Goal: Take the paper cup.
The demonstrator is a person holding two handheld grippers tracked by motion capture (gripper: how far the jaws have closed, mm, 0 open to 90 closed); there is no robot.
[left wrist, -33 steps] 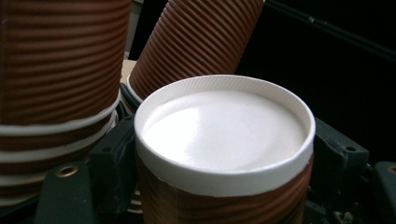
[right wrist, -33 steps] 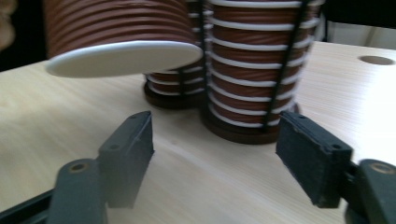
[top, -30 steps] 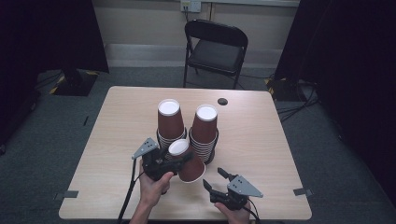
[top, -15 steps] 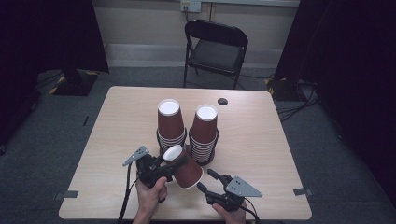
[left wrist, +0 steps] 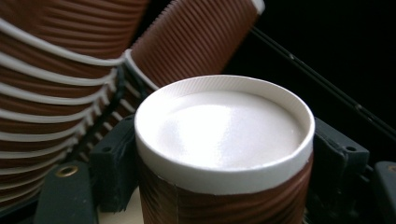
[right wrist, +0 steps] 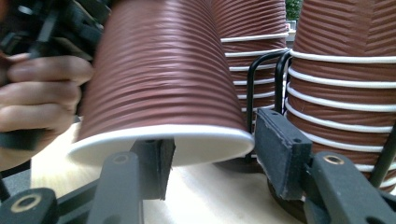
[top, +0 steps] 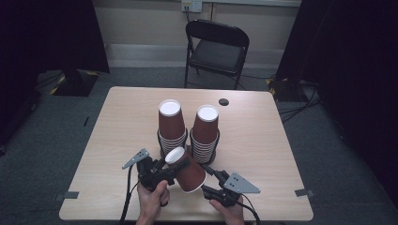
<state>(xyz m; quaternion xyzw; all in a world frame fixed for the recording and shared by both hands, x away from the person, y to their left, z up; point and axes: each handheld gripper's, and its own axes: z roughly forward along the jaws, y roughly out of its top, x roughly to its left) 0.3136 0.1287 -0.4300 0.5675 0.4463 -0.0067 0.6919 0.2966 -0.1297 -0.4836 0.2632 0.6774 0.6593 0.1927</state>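
Note:
A single brown ribbed paper cup [top: 186, 172] hangs tilted above the table's near edge, white base up and to the left. My left gripper [top: 170, 162] is shut on it near the base, and its jaws press both sides of the cup [left wrist: 223, 140]. My right gripper [top: 207, 181] stands open at the cup's mouth. In the right gripper view one pad [right wrist: 155, 163] sits under the white rim [right wrist: 205, 135] and the other pad [right wrist: 280, 149] stands outside it. Behind are two stacks of upturned cups, the left one [top: 170, 123] and the right one [top: 206, 129], in black wire holders.
The stacks stand at the middle of the wooden table [top: 117, 122]. A small dark disc [top: 224, 101] lies near the far edge. A black folding chair [top: 215, 47] stands beyond the table. Cables trail from both grippers toward the near edge.
The left gripper drew the cup slightly toward the near edge and tilted its mouth rightward. The right gripper moved left and up until its open jaws reached the cup's rim.

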